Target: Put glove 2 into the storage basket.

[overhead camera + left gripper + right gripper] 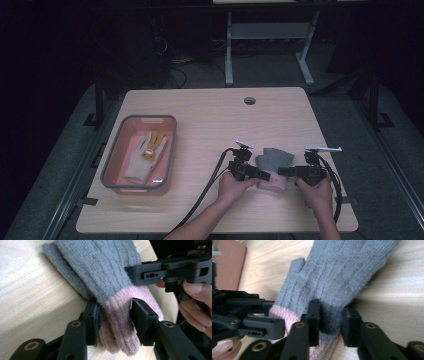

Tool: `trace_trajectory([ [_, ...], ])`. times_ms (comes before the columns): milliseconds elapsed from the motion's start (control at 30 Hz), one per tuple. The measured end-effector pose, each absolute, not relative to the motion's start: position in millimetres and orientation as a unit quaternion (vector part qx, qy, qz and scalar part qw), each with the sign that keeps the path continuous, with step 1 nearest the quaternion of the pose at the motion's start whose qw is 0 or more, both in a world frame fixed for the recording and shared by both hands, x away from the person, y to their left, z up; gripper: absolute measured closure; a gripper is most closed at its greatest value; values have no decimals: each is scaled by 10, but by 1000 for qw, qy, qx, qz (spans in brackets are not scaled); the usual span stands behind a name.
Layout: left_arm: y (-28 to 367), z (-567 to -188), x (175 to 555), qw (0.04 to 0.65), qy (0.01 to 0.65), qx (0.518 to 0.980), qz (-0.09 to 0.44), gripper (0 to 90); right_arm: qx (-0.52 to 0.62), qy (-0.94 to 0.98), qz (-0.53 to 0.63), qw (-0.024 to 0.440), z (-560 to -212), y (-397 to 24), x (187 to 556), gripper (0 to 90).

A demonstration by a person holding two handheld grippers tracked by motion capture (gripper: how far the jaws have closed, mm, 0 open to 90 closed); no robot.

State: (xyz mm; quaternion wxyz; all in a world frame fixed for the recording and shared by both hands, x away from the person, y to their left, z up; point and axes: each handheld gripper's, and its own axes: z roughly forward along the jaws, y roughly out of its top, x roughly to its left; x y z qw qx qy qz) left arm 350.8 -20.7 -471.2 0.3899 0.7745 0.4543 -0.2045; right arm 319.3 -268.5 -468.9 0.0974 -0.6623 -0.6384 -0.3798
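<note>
A grey knitted glove with a pink cuff (272, 162) lies on the wooden table between my two hands. My left gripper (265, 175) comes at it from the left and my right gripper (282, 171) from the right. In the left gripper view the pink cuff (117, 315) is squeezed between the two pads of the left gripper (113, 315). In the right gripper view the right gripper (330, 317) is shut on bunched grey knit (342, 272) just above the cuff. The glove's fingers point away from me, flat on the table.
A grey-rimmed pink bin (112, 160) stands at the table's left, with a white and yellow glove (145, 155) inside; its corner (227, 262) shows in the right gripper view. A cable hole (249, 100) is near the far edge. Bare wood lies between bin and hands.
</note>
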Motion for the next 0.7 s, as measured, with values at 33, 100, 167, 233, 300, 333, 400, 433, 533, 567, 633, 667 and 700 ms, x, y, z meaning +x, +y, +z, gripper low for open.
trace_trajectory([
  [33,-198,-4715,3512,392,455,772,-208,618,-660,-638,-384,99,-4688,-2687,3193,746],
  [100,-183,-4719,3511,396,455,769,-210,632,-652,-647,-382,98,-4666,-2677,3197,755],
  [167,-168,-4723,3507,399,453,769,-210,639,-641,-663,-377,89,-4640,-2657,3195,760],
  [233,-149,-4720,3505,399,455,768,-212,645,-635,-670,-376,86,-4629,-2645,3191,765],
  [300,-137,-4719,3503,401,455,766,-212,649,-635,-667,-379,87,-4618,-2633,3183,767],
  [333,-134,-4718,3501,403,456,765,-211,650,-634,-668,-380,87,-4615,-2629,3183,767],
  [400,-116,-4709,3499,402,456,766,-207,649,-632,-667,-384,86,-4614,-2623,3181,768],
  [433,-110,-4708,3498,404,457,765,-206,649,-632,-667,-385,86,-4610,-2619,3179,768],
  [533,-84,-4694,3494,403,454,768,-203,649,-629,-668,-389,86,-4588,-2599,3167,769],
  [567,-78,-4689,3491,405,454,768,-201,649,-628,-668,-390,85,-4580,-2590,3165,769],
  [633,-55,-4676,3477,407,451,770,-196,649,-626,-670,-390,82,-4566,-2571,3157,769],
  [667,-43,-4671,3472,406,450,771,-194,649,-624,-671,-391,81,-4555,-2557,3151,769],
  [700,-26,-4664,3463,407,450,771,-193,650,-624,-671,-392,81,-4547,-2544,3149,769],
])
